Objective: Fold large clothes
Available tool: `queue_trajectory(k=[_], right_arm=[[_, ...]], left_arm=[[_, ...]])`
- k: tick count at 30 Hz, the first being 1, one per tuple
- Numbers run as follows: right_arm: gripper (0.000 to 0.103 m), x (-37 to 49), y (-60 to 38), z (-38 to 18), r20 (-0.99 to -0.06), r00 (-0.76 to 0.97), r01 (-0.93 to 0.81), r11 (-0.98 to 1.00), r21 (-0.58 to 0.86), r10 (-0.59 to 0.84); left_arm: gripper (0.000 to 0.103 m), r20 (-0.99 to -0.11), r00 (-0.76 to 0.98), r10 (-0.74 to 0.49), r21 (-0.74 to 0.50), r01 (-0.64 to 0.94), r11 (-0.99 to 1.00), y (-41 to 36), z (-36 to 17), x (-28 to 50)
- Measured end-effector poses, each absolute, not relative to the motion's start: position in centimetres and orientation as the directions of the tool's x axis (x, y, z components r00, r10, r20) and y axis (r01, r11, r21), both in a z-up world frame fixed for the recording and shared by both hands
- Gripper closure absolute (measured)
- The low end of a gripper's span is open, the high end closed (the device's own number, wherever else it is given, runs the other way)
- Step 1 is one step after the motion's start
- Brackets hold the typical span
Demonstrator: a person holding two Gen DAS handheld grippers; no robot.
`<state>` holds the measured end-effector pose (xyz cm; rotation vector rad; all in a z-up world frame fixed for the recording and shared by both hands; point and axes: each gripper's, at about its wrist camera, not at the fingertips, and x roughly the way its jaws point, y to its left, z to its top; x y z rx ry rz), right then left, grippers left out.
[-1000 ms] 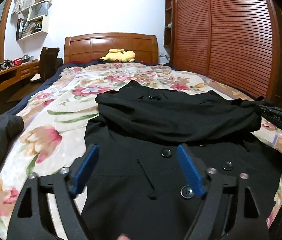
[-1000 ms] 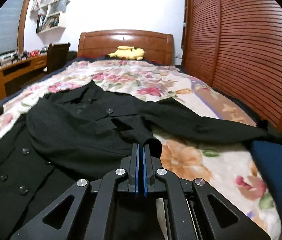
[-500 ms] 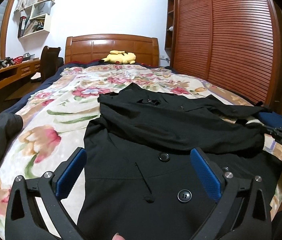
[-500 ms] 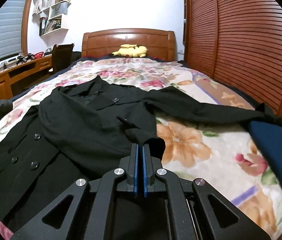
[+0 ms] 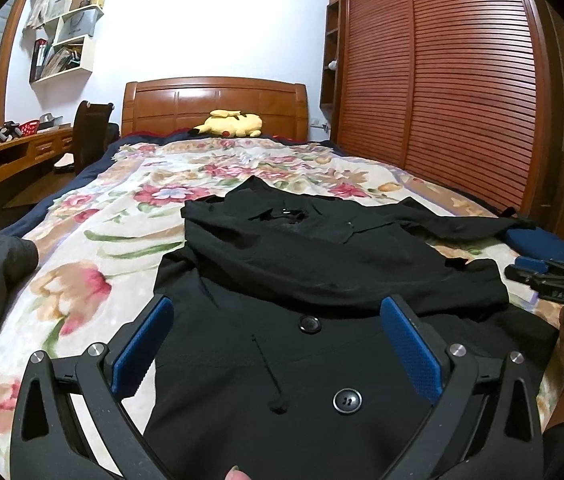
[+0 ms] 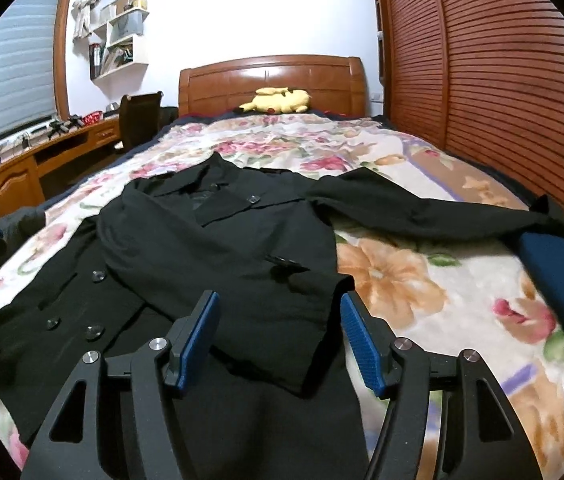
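Black sleeve cuff (image 6: 302, 292) now lies freed between your opening right gripper (image 6: 278, 336) jaws across the coat (image 5: 322, 280); left gripper (image 5: 278, 344) jaws wide, empty—first fold placed.

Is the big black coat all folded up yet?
Not yet. One sleeve already lies folded across the black coat. The right gripper is opening just above that sleeve's cuff, gripping nothing; the left gripper hangs open over the buttons. The other sleeve still stretches out over the flowered bedspread, and the body isn't folded.
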<state>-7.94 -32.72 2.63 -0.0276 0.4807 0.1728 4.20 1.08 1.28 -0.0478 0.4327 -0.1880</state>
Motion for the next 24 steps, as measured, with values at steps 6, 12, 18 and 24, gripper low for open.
queue_trajectory(k=[6,12,18,24], right_arm=[[0.052,-4.8,-32.0,0.5,-0.582,0.801,-0.175,0.985,-0.005,0.139],[0.098,-5.6,-31.9,0.9,-0.587,0.775,-0.254,0.966,0.050,0.234],[0.098,-8.2,-32.2,1.3,-0.563,0.781,-0.287,0.956,0.063,0.272],[0.072,-9.4,-33.4,3.6,-0.521,0.833,-0.229,0.973,-0.021,0.184]], left_arm=[[0.000,-0.416,0.888,-0.198,-0.086,0.179,0.980,0.6,1.2,4.8],[0.000,-0.409,0.891,-0.195,-0.084,0.176,0.981,0.4,1.4,4.8],[0.000,-0.398,0.893,-0.208,-0.086,0.189,0.978,-0.5,1.8,4.8],[0.000,-0.387,0.890,-0.241,-0.088,0.224,0.971,-2.0,2.1,4.6]])
